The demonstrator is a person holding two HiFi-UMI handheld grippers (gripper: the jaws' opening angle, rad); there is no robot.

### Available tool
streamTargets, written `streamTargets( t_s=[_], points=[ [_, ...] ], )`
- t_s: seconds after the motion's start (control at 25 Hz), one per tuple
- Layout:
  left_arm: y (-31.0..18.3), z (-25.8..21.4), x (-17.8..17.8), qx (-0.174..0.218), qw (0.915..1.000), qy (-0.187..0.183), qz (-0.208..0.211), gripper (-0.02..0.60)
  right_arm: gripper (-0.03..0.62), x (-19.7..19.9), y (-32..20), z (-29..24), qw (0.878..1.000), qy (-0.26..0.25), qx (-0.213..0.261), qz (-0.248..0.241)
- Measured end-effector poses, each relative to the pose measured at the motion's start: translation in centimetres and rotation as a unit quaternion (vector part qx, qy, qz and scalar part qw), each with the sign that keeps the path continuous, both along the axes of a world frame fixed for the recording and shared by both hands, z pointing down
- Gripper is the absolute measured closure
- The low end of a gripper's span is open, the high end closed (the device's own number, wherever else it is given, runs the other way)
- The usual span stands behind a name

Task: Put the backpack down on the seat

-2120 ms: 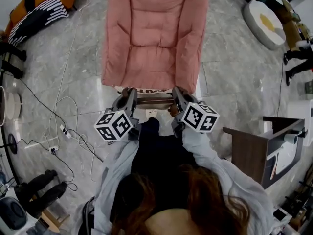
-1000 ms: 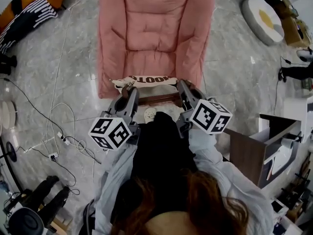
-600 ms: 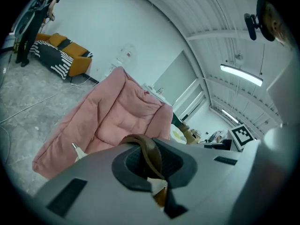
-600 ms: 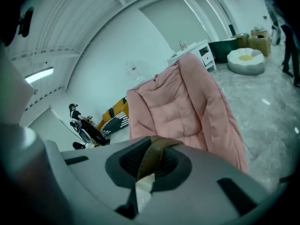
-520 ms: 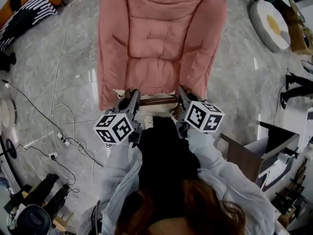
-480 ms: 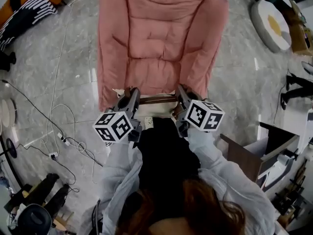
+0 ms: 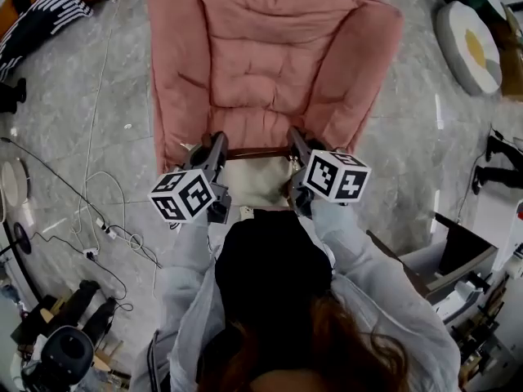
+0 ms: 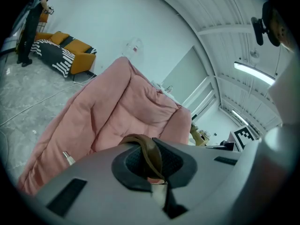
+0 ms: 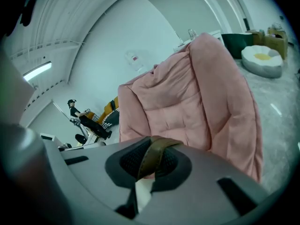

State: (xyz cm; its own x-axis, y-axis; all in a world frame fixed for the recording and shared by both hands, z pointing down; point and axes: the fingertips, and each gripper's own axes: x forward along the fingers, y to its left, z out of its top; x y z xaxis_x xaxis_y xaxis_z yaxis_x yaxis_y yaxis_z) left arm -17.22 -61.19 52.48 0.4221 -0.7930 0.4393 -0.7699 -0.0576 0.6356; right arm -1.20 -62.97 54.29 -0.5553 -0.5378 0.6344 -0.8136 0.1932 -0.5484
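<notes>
Head view, left to right. Far left: an orange sofa with a black-and-white striped cushion (image 7: 45,11). White cables (image 7: 94,211) lie looped on the grey marble floor (image 7: 98,113).

Centre: a pink padded armchair (image 7: 270,55) faces the person, its seat on the near side. The left hand-held gripper (image 7: 219,140) has its jaws together, clamped on the flat brown strap (image 8: 151,156) of a cream fabric backpack (image 7: 257,182). The backpack sits at the near edge of the armchair's seat, between the two grippers, with its strap stretched level from one to the other. Whether its base touches the cushion cannot be told, since the person's head covers its lower part. The right hand-held gripper (image 7: 292,135) is likewise closed, pinching the same strap at its right end.

Far right: a round white floor cushion with a yellow centre (image 7: 476,49). Near right: a dark brown wooden cabinet (image 7: 445,256).
</notes>
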Motion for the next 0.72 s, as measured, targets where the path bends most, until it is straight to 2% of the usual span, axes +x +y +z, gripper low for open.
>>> streamTargets(
  t_s=[0.12, 0.4, 0.72],
  points=[
    [-3.3, 1.2, -0.2, -0.007, 1.0000, -0.005, -0.005, 0.565, 0.582, -0.3, -3.4, 1.3, 1.000, -0.005, -0.005, -0.012],
    [-10.9, 5.0, 0.4, -0.006, 1.0000, -0.004, -0.003, 0.565, 0.582, 0.3, -10.5, 5.4, 1.000, -0.006, -0.018, -0.006],
    [-18.1, 12.8, 1.3, -0.054, 0.9985, 0.002, -0.007, 0.565, 0.582, 2.2, -17.0, 12.5, 0.998, 0.010, -0.051, 0.039]
  ],
)
